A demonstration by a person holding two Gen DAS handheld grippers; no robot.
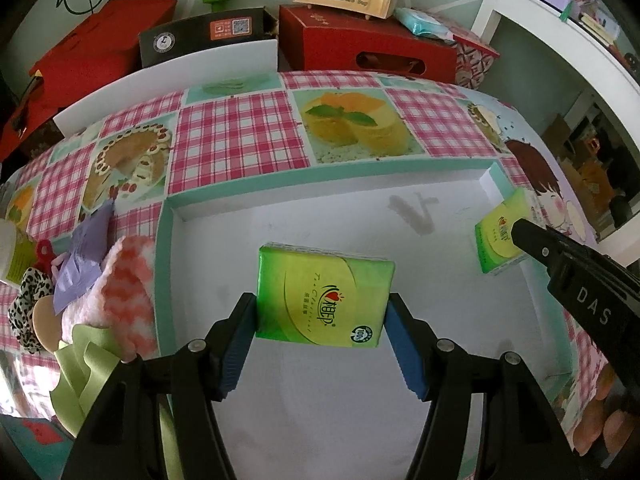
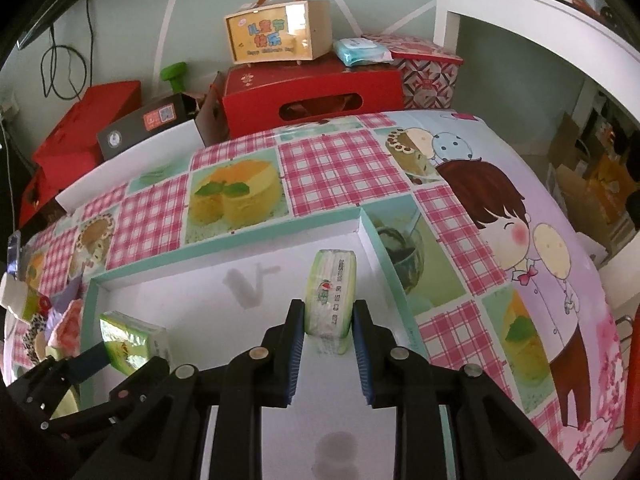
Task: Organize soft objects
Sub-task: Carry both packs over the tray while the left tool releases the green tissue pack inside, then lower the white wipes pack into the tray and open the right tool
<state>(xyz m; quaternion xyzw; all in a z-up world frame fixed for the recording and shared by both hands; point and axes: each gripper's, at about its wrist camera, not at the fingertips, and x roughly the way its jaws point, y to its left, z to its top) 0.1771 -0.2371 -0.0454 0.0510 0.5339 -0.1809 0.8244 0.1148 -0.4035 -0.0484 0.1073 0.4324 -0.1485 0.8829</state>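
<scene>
Green tissue packs sit in both my grippers, over the white tray (image 1: 404, 216) with the teal rim. My left gripper (image 1: 322, 316) stands about half open, its blue pads pressed on the flat pack (image 1: 320, 296). My right gripper (image 2: 329, 322) is nearly closed, pinching the second pack (image 2: 330, 296) on edge near the tray's far right corner. Soft things (image 1: 120, 280) lie heaped left of the tray on the checked tablecloth (image 1: 240, 136).

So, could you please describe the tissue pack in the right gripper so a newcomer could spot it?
Find the shallow white tray with the teal rim. Near its far right corner, the right gripper holds a green tissue pack edge-on. The other pack shows its broad face.
</scene>
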